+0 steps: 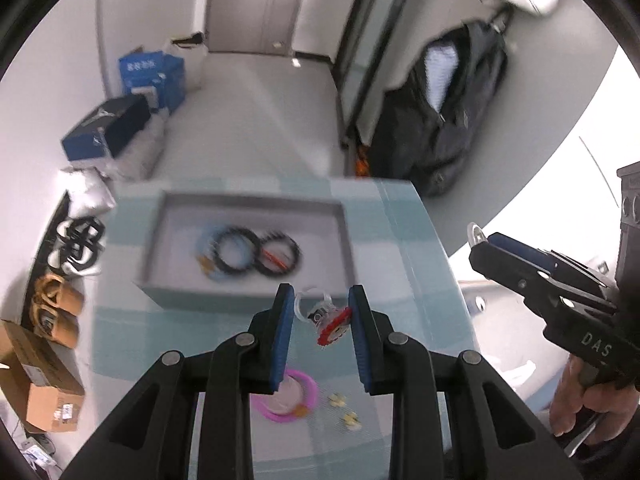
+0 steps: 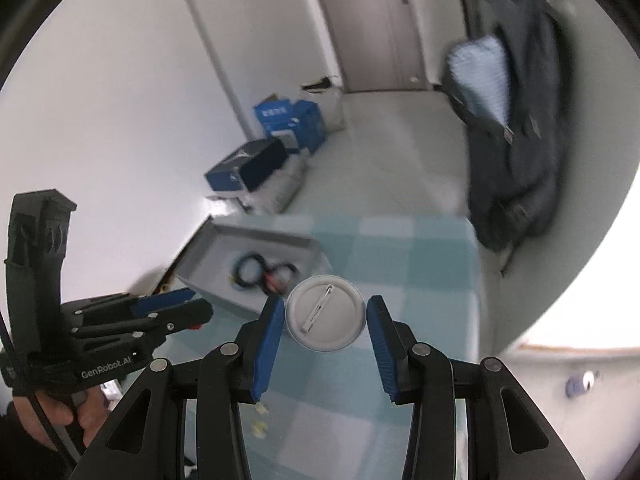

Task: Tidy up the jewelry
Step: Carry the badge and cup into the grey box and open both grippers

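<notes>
My left gripper (image 1: 321, 300) is shut on a clear ring-shaped piece with a red flower charm (image 1: 329, 318), held above the checked table near the grey tray (image 1: 168, 276). In the tray lie black bead bracelets (image 1: 256, 254) and a blue one. My right gripper (image 2: 326, 312) is shut on a round silver pin badge (image 2: 326, 313), its pin side facing the camera; it also shows at the right of the left wrist view (image 1: 478, 240). A pink bangle (image 1: 288, 398) and small yellow earrings (image 1: 343, 410) lie on the table under my left gripper.
The table has a teal checked cloth (image 2: 400, 248). Blue boxes (image 1: 148, 72) and a dark box stand on the floor behind it. A dark jacket (image 1: 452, 112) hangs at the right. Shoes and cardboard boxes (image 1: 40, 384) lie at the left.
</notes>
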